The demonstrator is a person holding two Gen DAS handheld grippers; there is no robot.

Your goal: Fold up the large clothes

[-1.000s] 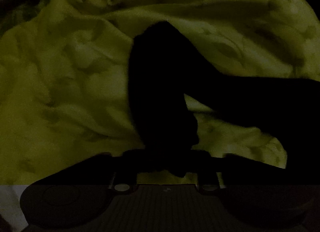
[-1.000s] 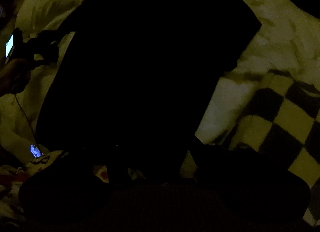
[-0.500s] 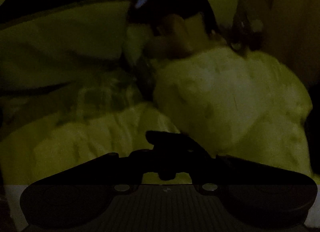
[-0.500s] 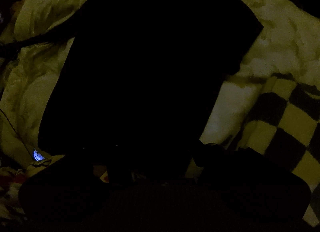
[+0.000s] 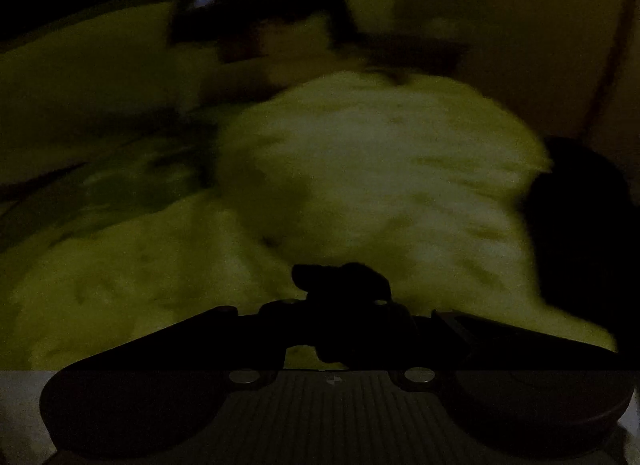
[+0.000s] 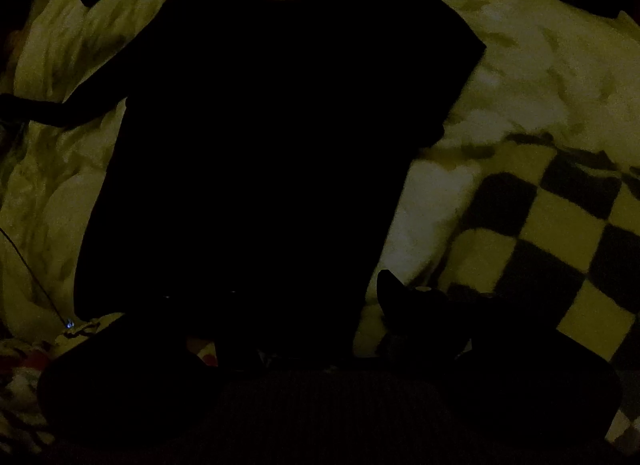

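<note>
A black T-shirt [image 6: 272, 137] is spread flat on the pale duvet [image 6: 540, 77]; its sleeve is pinched by the left gripper [image 5: 344, 297]; the right gripper's fingers cannot be told.

Two handheld claws, both basically black silhouettes in this light

The left claw [image 5: 344, 297] shows the most: a black body with two big rounded lobes at the bottom corners, a ribbed grey panel running between them with a tiny round marker at its top edge, and a shiny round screw head on each side of that panel. Black linkage arms run in from both sides to a lumpy dark middle, with two small pale dots up near it. The right claw [image 6: 304, 345] has the same wide two-lobed shape but it's nearly all shadow; the ribbing on its centre panel is only faintly there.
</note>
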